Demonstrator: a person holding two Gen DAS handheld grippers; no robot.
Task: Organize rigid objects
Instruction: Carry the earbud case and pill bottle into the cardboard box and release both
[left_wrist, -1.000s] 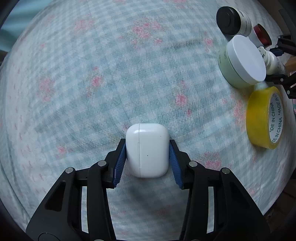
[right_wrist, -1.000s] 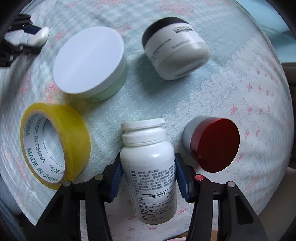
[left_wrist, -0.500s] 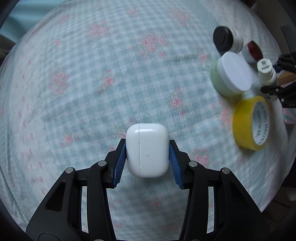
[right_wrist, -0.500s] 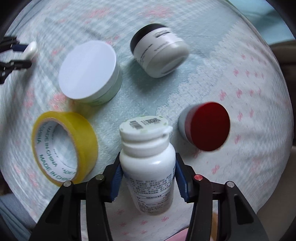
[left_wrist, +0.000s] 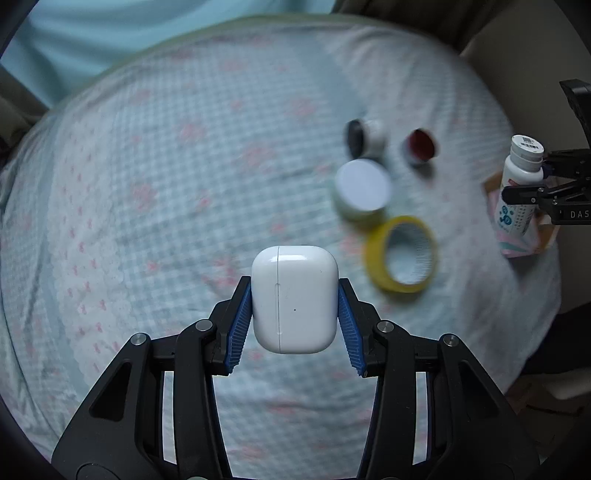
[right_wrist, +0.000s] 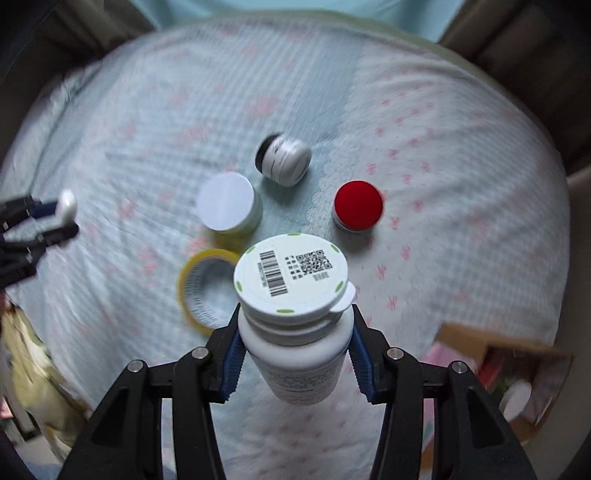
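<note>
My left gripper is shut on a white earbud case and holds it high above the bed. My right gripper is shut on a white pill bottle with a barcode lid, also lifted; it shows at the right edge of the left wrist view. On the checked bedsheet lie a yellow tape roll, a white-lidded green jar, a black-lidded white jar on its side and a red-lidded jar.
A cardboard box with pink contents stands at the bed's right edge, below the right gripper. The left gripper shows at the left edge of the right wrist view. Bed edges and a brown headboard surround the sheet.
Both grippers have risen well above the bed with their objects. The jars and tape look smaller and farther. The pill bottle has tipped upright, lid towards the camera.
</note>
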